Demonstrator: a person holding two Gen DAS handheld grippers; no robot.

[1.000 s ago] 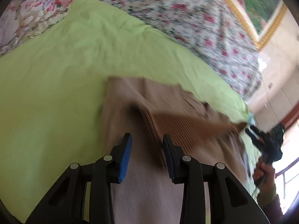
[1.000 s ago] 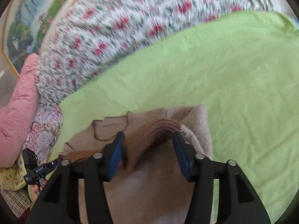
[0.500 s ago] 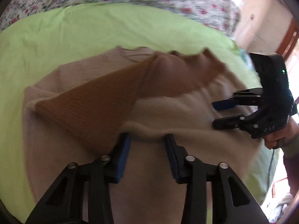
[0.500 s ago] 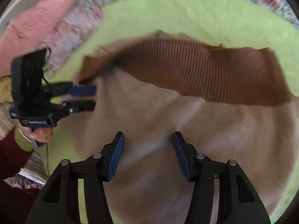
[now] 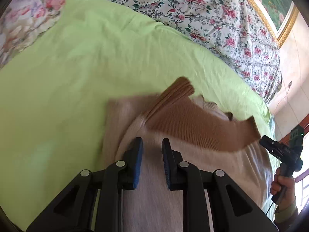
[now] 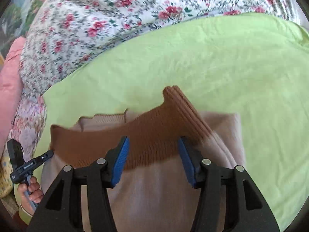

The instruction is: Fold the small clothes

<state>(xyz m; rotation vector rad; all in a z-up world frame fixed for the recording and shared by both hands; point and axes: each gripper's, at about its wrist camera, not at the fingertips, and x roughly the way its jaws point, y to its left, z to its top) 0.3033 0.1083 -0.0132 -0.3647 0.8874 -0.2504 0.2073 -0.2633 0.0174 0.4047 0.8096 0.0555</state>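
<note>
A beige knit sweater (image 5: 154, 197) with a brown ribbed band (image 5: 193, 127) lies folded on the green sheet (image 5: 77, 77). My left gripper (image 5: 152, 147) hovers over its beige part, jaws a small gap apart with nothing between them. In the right wrist view the sweater (image 6: 154, 193) fills the foreground and its brown band (image 6: 150, 141) runs between the fingers. My right gripper (image 6: 153, 145) is open wide just above the band. Each gripper shows in the other's view: the right one (image 5: 270, 147) at the sweater's right edge, the left one (image 6: 46, 155) at its left edge.
A floral quilt (image 5: 212, 19) is bunched along the far side of the bed. A pink pillow (image 6: 9, 89) lies at the left. A framed picture (image 5: 274, 5) hangs on the wall. Green sheet surrounds the sweater.
Both grippers have pulled back from the sweater's sides to the near side and now look across the bed. The brown ribbed band now lies across the sweater's top.
</note>
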